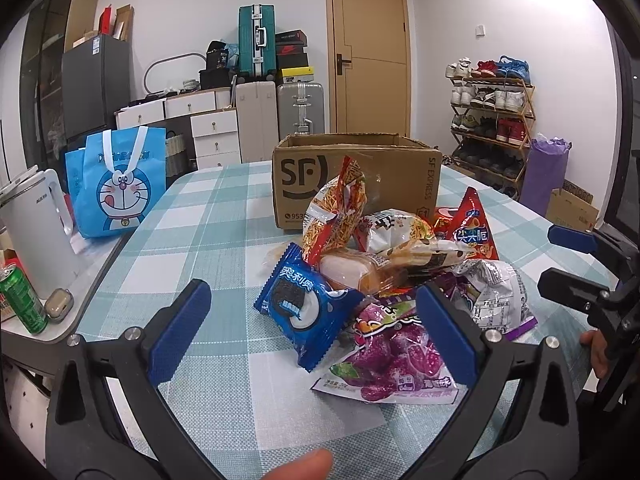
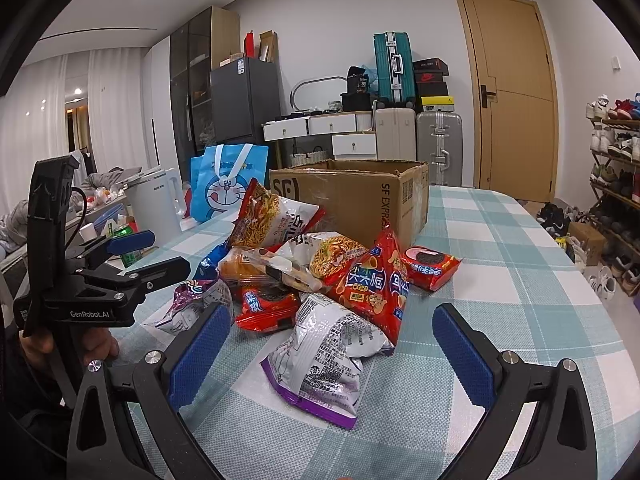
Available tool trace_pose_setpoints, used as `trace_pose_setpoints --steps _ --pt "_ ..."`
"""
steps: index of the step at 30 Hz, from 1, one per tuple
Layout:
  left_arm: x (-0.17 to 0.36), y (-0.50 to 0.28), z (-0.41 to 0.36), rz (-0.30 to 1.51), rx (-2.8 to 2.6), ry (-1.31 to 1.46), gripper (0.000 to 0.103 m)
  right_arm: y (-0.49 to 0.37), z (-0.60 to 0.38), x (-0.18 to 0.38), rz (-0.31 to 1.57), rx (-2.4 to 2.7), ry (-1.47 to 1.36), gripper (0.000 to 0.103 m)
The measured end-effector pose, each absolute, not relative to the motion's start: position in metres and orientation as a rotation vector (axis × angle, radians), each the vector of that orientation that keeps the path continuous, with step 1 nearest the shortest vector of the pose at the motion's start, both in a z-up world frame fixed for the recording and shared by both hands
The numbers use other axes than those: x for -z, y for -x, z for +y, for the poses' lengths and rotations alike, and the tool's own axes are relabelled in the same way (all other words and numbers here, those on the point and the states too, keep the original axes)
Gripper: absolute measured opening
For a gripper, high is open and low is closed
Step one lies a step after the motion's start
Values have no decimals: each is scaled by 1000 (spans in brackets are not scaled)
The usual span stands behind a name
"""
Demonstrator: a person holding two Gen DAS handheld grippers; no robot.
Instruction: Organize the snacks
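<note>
A heap of snack packs lies on the checked tablecloth (image 1: 224,380) in front of an open cardboard box (image 1: 356,168) (image 2: 360,196). My left gripper (image 1: 313,290) is open, low over the cloth. A blue Oreo pack (image 1: 304,308) lies between its fingers, and a purple grape-candy pack (image 1: 392,352) sits by the right finger. My right gripper (image 2: 332,312) is open too, and frames a silver-and-purple bag (image 2: 324,360) (image 1: 492,292). Behind that bag are a red triangular crisp bag (image 2: 372,280), a red Oreo pack (image 2: 430,266), noodle-snack bags (image 2: 268,216) and a wrapped bread (image 1: 360,272). Neither gripper holds anything.
Each gripper shows in the other's view: the right gripper (image 1: 549,258), the left gripper (image 2: 168,250), hand-held. On a lower side table to the left stand a blue cartoon bag (image 1: 120,184), a white kettle (image 1: 36,220), a green can (image 1: 22,300) and an earbud case (image 1: 59,304).
</note>
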State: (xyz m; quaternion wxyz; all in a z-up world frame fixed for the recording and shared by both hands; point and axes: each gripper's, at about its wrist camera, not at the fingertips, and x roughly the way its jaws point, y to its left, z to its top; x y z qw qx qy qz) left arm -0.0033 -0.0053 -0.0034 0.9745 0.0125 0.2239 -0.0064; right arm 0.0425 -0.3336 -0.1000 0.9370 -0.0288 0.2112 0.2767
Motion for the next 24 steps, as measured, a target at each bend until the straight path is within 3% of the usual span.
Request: trace_pose_setpoints --steps 24 --pt "5 -4 -5 470 22 -4 102 -44 -338 97 445 -534 49 103"
